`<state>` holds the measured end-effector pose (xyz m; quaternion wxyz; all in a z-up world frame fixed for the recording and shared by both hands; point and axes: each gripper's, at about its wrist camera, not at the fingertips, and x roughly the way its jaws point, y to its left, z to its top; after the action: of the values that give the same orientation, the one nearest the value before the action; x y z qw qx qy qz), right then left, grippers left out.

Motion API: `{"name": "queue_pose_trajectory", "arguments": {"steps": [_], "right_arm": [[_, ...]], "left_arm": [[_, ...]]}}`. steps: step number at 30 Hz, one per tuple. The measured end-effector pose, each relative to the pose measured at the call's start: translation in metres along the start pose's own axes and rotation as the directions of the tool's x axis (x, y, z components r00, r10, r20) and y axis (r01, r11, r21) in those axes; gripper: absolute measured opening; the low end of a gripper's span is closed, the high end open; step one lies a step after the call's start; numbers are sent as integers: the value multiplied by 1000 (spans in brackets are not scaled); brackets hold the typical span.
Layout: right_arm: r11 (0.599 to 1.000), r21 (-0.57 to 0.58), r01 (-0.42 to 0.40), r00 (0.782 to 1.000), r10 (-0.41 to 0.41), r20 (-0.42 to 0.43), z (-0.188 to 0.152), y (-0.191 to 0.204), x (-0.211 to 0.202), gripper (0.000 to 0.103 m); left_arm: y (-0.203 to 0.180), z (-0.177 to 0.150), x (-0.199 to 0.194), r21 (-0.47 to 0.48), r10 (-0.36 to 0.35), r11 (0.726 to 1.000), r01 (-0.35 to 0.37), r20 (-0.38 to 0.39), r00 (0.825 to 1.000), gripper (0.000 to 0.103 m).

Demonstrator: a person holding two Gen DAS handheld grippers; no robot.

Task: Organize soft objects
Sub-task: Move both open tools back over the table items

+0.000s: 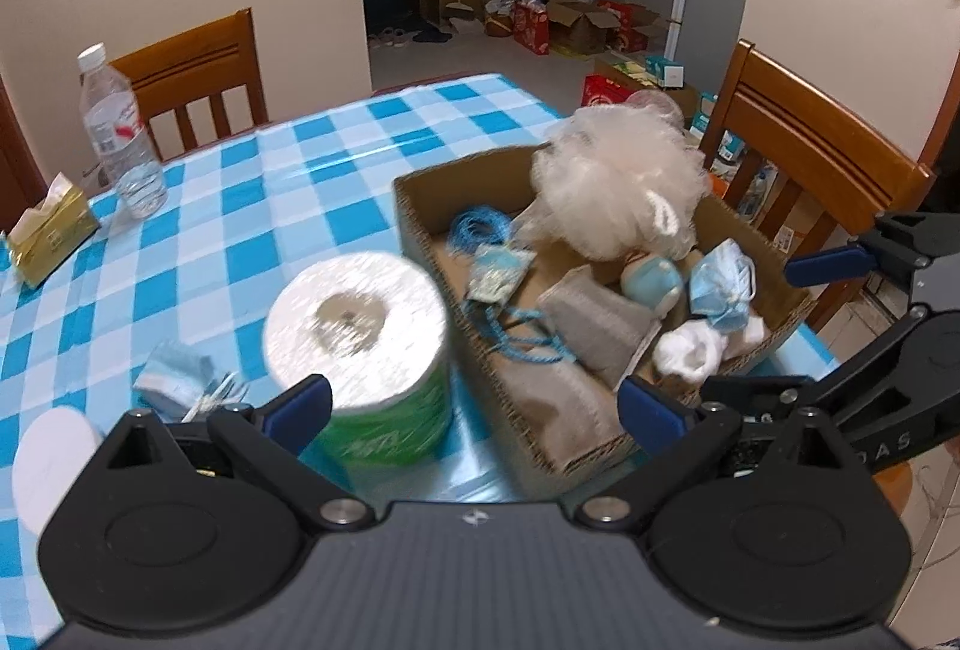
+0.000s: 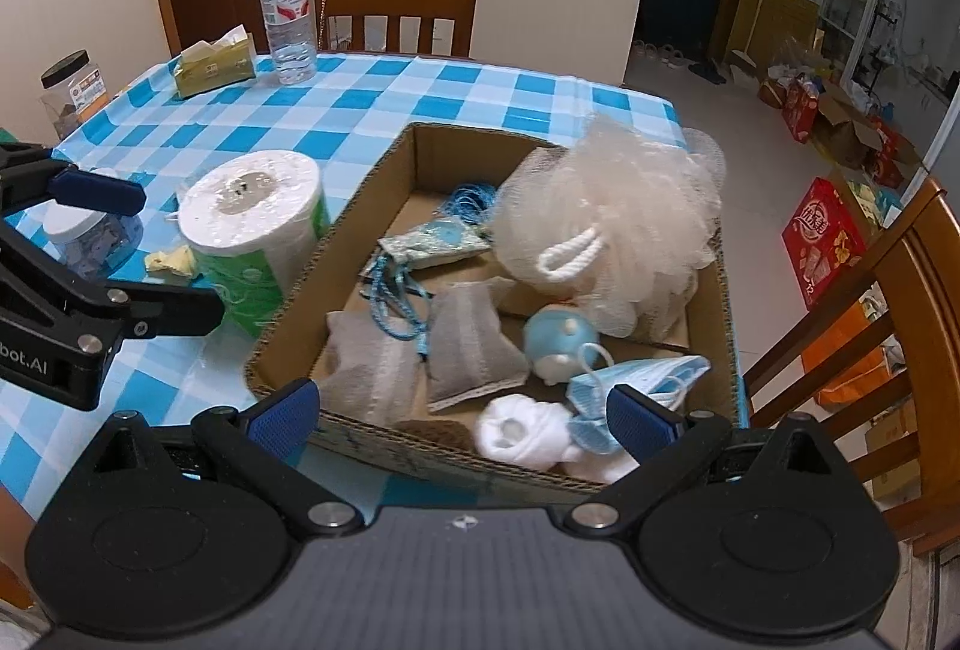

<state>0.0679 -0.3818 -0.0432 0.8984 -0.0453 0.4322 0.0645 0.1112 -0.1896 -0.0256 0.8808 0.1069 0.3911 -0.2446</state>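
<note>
The shallow brown cardboard box (image 2: 717, 290) on the blue-and-white checked bench (image 2: 384, 104) is the landmark, and it already holds most of the soft things: a peach mesh bath pouf (image 2: 606, 224), two grey fabric pouches (image 2: 474, 344), a small blue-and-white plush toy (image 2: 561, 341), a crumpled blue face mask (image 2: 636, 380), a white rolled sock (image 2: 522, 431) and some blue cord (image 2: 474, 200).

Just outside the box's left wall stands the white toilet paper roll in green wrapping (image 1: 360, 344), upright and not yet packed. It looks like the piece in hand. The left tool (image 1: 474, 407) is spread as wide as it goes and holds nothing; one pad sits just at the roll's near side, but the roll lies off to the left of the gap, not between the pads. The right tool (image 2: 462, 410) hangs over the box's near edge, also wide open and empty.

The next move probably calls for shifting the left tool away from the box until the roll sits between the pads, then closing gently, since the paper will crush, and lifting it over the box wall into free floor space at the far end.

The right wrist view alone shows a clear jar with a white lid (image 2: 90, 236) beyond the roll from the box. The left wrist view alone shows folded pale blue cloth (image 1: 174, 377) there.
</note>
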Motion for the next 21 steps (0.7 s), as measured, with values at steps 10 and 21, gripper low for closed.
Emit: {"name": "queue_pose_trajectory", "arguments": {"steps": [10, 21], "right_arm": [[1000, 10, 20, 1000, -20, -12, 6, 57, -1, 103], [995, 63, 75, 997, -74, -25, 16, 127, 0, 103]], "left_arm": [[50, -29, -17, 20, 28, 999, -27, -21, 999, 101], [105, -55, -18, 118, -39, 992, 44, -45, 998, 101]]}}
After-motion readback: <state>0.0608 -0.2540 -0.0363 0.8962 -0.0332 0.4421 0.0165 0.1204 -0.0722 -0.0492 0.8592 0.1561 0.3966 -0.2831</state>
